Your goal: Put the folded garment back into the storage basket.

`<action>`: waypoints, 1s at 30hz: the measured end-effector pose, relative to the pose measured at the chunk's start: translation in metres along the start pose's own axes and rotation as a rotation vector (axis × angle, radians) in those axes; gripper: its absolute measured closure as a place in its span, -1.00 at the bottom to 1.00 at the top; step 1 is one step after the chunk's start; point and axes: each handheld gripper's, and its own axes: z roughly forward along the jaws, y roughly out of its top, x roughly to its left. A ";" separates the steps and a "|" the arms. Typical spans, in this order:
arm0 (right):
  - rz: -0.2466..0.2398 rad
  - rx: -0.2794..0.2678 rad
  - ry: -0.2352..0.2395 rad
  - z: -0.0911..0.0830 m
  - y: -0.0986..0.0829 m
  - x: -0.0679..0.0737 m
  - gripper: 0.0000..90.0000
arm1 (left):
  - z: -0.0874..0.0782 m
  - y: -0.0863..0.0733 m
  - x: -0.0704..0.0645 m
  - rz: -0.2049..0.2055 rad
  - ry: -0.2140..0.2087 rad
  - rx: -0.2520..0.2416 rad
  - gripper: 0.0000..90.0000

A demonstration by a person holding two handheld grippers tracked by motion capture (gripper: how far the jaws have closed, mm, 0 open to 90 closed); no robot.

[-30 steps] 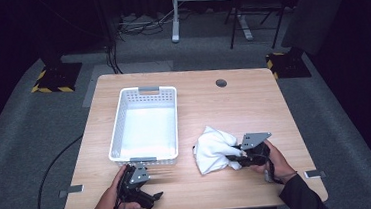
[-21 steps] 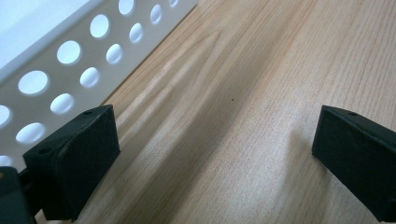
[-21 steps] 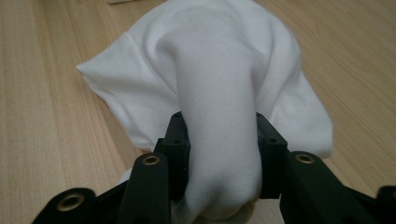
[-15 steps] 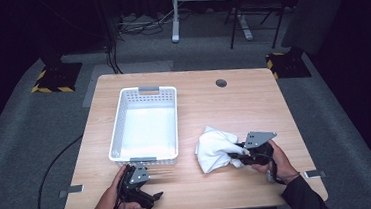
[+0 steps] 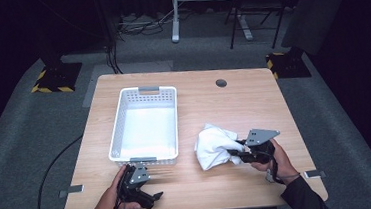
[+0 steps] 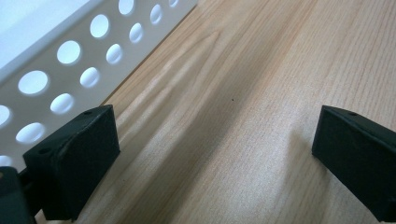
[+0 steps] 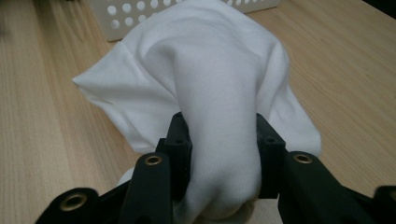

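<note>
Since one second ago the white cloth (image 5: 216,146) has shifted a little to the right with the right gripper (image 5: 238,154), while the left gripper (image 5: 148,193) stayed in place. Under both grippers is the wooden table (image 5: 209,107). Just in front of the left gripper stands the white basket (image 5: 144,92), its holed wall (image 6: 56,70) beside one jaw. That gripper is wide open and holds nothing. The right gripper (image 7: 219,140) is closed on a thick fold of the cloth (image 7: 205,70), which bulges ahead of its jaws.
</note>
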 end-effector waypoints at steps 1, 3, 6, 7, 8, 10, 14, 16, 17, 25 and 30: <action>0.000 -0.001 -0.002 -0.001 0.001 0.000 0.47 | 0.000 0.000 0.000 -0.001 0.000 0.000 -0.99; 0.007 -0.005 -0.015 -0.002 0.003 -0.001 0.47 | 0.000 0.000 0.000 0.000 0.000 0.000 -0.99; 0.009 -0.015 -0.027 -0.004 0.006 -0.001 0.47 | 0.000 0.000 0.000 0.000 0.000 0.000 -0.99; 0.009 -0.015 -0.027 -0.004 0.006 -0.001 0.47 | 0.000 0.000 0.000 0.000 0.000 0.000 -0.99; 0.006 -0.020 -0.030 -0.005 0.007 -0.002 0.47 | 0.000 0.000 0.000 0.000 0.000 0.000 -0.99; 0.008 -0.020 -0.030 -0.006 0.008 -0.002 0.47 | 0.000 0.000 0.000 0.000 0.000 0.000 -0.99; 0.011 -0.028 -0.049 -0.008 0.013 -0.005 0.47 | 0.000 0.000 0.000 0.000 0.000 0.000 -0.99; 0.014 -0.030 -0.055 -0.009 0.014 -0.006 0.47 | 0.000 0.000 0.000 0.001 0.000 0.000 -0.99; 0.014 -0.030 -0.055 -0.009 0.014 -0.006 0.47 | 0.000 0.000 0.000 0.001 0.000 0.000 -0.99; 0.004 -0.039 -0.070 -0.014 0.022 -0.008 0.47 | 0.000 0.000 0.000 0.000 0.000 0.000 -0.99; 0.000 -0.047 -0.080 -0.017 0.029 -0.009 0.47 | 0.000 0.000 0.000 0.000 0.000 0.000 -0.99</action>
